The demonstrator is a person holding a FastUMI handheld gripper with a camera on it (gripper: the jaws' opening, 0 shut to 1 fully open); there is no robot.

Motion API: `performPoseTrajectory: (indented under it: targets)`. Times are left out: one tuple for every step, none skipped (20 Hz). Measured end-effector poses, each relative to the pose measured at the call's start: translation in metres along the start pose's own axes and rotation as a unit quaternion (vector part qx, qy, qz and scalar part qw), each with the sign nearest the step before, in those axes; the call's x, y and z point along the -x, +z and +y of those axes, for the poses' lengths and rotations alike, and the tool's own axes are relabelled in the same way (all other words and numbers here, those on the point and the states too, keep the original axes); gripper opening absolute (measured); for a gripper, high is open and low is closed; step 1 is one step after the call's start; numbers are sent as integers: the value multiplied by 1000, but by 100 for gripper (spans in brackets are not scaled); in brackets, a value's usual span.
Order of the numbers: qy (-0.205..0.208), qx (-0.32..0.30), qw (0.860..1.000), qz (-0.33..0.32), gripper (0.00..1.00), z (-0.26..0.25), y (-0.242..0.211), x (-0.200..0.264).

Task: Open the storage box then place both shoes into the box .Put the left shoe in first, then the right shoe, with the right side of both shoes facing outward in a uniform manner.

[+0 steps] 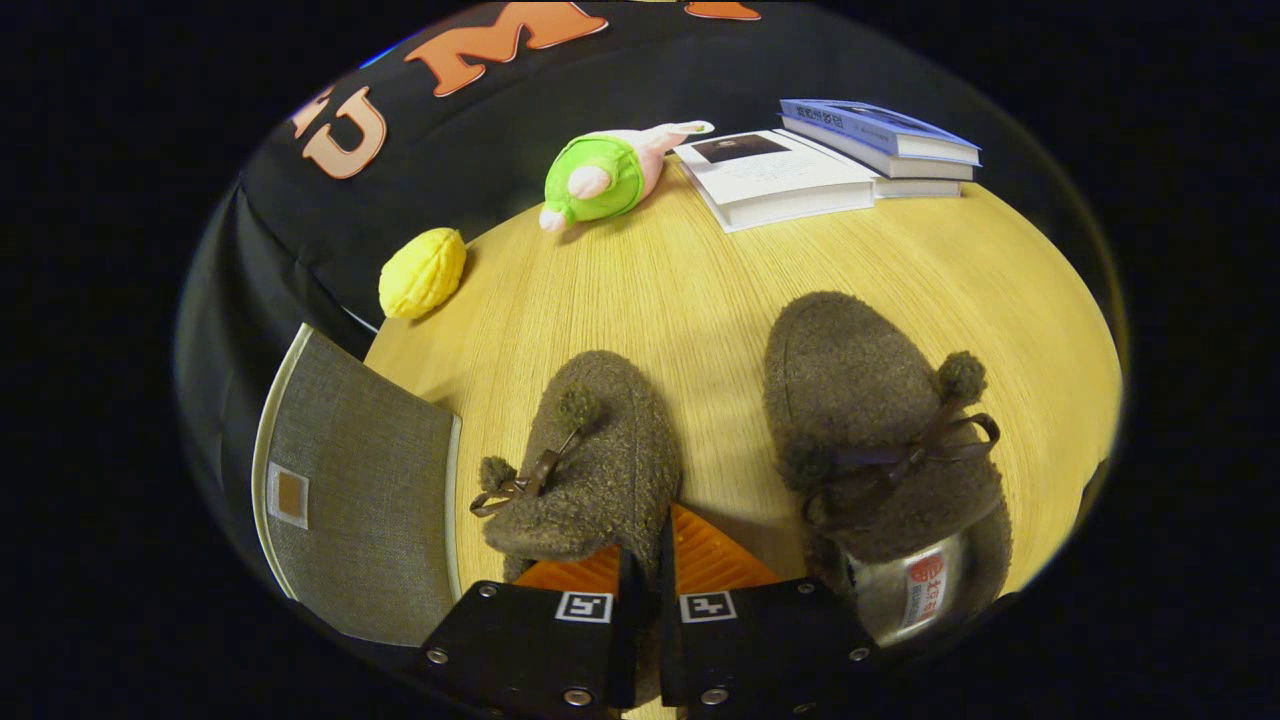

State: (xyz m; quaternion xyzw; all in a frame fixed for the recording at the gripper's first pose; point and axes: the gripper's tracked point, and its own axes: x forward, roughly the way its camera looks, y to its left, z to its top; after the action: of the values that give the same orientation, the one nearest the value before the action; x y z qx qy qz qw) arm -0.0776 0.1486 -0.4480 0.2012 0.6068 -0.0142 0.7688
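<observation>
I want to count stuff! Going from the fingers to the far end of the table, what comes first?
Gripper shut on left shoe → yellow toy → green plush toy → books.

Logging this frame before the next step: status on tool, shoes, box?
Tool fingers close together, clamped on the left shoe's rim. Right shoe beside it on the table, untouched. Grey storage box just left of the fingers.
</observation>
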Motion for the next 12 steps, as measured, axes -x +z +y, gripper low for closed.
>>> performPoseTrajectory:
  targets:
    - [-4,-4,1000,1,6,-1,0,1]
    - [-3,-6,1000,-1,5,1,1,3]
    - [-1,-8,1000,-4,5,2,2,6]
    - [0,-11,1000,-9,5,4,4,10]
    - [4,-13,1000,-12,5,8,8,14]
    - [11,-19,1000,-17,5,12,10,19]
    - [21,-24,999,-20,5,18,14,24]
    - [29,-28,999,-23,5,24,17,30]
    - [35,-27,999,-25,5,30,20,37]
    - [40,-26,998,-34,5,35,25,45]
    - [44,-23,998,-43,5,41,30,52]
    - [52,-23,997,-50,5,49,32,61]
